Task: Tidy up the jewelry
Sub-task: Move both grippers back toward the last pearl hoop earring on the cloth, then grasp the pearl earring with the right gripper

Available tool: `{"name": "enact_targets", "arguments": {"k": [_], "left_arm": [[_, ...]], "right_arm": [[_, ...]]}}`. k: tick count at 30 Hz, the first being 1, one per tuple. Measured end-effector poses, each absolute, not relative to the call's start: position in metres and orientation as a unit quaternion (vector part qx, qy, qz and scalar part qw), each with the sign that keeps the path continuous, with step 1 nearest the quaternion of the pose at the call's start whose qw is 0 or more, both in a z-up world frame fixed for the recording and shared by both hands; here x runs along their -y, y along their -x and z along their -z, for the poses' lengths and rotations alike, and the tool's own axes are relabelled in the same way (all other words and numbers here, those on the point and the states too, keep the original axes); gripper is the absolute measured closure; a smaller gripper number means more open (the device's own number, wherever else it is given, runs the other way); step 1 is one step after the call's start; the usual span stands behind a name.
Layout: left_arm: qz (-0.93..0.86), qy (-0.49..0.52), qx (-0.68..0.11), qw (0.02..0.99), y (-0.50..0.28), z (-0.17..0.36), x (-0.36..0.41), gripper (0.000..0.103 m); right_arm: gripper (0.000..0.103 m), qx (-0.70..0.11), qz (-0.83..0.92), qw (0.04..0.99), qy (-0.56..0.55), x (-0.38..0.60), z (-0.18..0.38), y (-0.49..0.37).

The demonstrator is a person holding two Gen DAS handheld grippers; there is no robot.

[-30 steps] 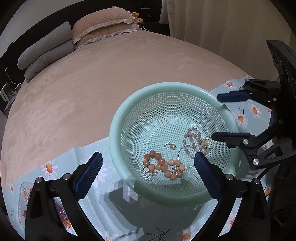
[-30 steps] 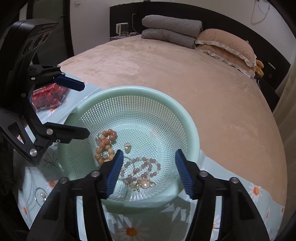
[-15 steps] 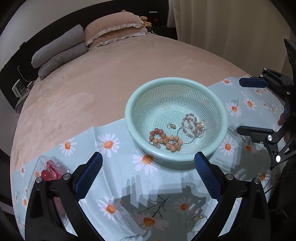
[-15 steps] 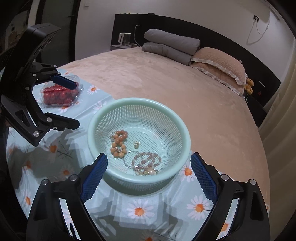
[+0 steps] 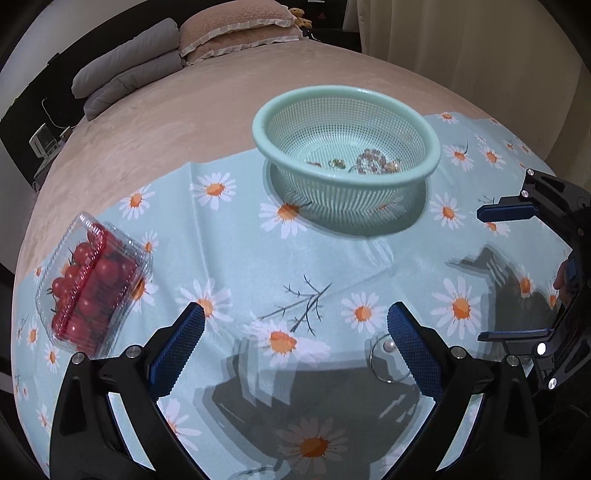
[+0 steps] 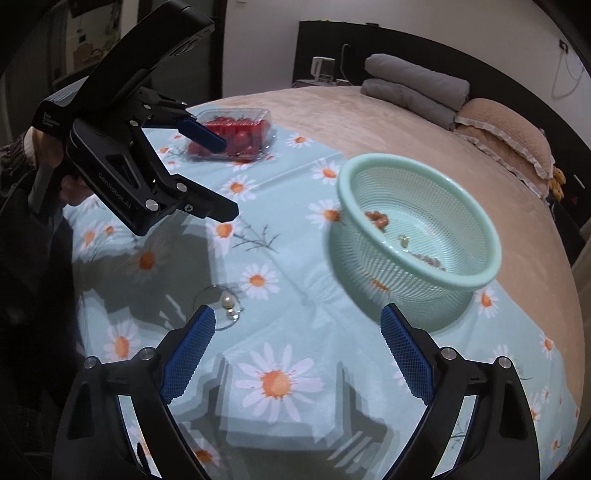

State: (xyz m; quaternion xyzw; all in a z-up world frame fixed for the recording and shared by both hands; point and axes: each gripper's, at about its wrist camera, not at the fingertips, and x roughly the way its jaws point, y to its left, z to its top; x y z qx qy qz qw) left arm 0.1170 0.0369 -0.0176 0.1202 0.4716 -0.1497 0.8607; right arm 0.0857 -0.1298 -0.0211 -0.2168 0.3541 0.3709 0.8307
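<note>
A mint-green mesh basket (image 5: 347, 107) stands on the daisy cloth (image 5: 236, 266) and holds beaded bracelets (image 5: 376, 162) and a small charm (image 5: 335, 162); it also shows in the right wrist view (image 6: 476, 236). A thin silver hoop with pearl beads (image 5: 388, 360) lies on the cloth, also seen in the right wrist view (image 6: 227, 306). My left gripper (image 5: 293, 345) is open and empty, above the cloth with its right finger beside the hoop. My right gripper (image 6: 297, 354) is open and empty, the hoop by its left finger.
A clear plastic box of cherry tomatoes (image 5: 90, 280) lies at the cloth's left edge. The cloth covers the foot of a beige bed (image 5: 184, 110) with pillows (image 5: 229, 26) at the far end. The other gripper (image 6: 140, 173) hovers at the left.
Both grippers have pulled back and away from the basket, which now looks smaller and farther. The hoop on the cloth and the tomato box have come into view.
</note>
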Motion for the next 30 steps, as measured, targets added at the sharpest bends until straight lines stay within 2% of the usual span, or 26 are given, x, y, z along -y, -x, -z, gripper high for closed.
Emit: {"name": "enact_targets", "arguments": {"k": [2,3,7,9,12,18,22,28,30], "left_arm": [[0.153,-0.116,-0.482,0.855,-0.11,0.029,-0.038,0.006],[0.155,-0.114,-0.487,0.852,-0.107,0.035,-0.039,0.006],[0.161,-0.106,-0.504,0.842,-0.1,0.054,-0.041,0.006],[0.162,-0.107,-0.509,0.838,-0.098,0.061,-0.041,0.006],[0.17,-0.104,-0.512,0.835,-0.096,0.067,-0.04,0.006],[0.176,-0.114,-0.511,0.834,-0.096,0.073,-0.037,0.006],[0.18,-0.119,-0.51,0.832,-0.096,0.075,-0.034,0.006],[0.201,-0.136,-0.509,0.826,-0.095,0.08,-0.016,0.006],[0.209,-0.145,-0.509,0.822,-0.094,0.084,-0.008,0.01]], "right_arm": [[0.022,-0.358,-0.383,0.823,0.218,0.124,0.028,-0.083],[0.028,-0.361,-0.391,0.818,0.217,0.12,0.031,-0.083],[0.036,-0.377,-0.415,0.802,0.208,0.11,0.049,-0.082],[0.049,-0.379,-0.429,0.797,0.191,0.108,0.057,-0.085],[0.059,-0.393,-0.439,0.79,0.168,0.106,0.068,-0.091],[0.069,-0.388,-0.46,0.784,0.152,0.101,0.076,-0.095],[0.091,-0.387,-0.452,0.787,0.162,0.096,0.08,-0.099],[0.093,-0.396,-0.459,0.782,0.145,0.108,0.074,-0.099],[0.094,-0.399,-0.458,0.782,0.142,0.114,0.071,-0.1]]}}
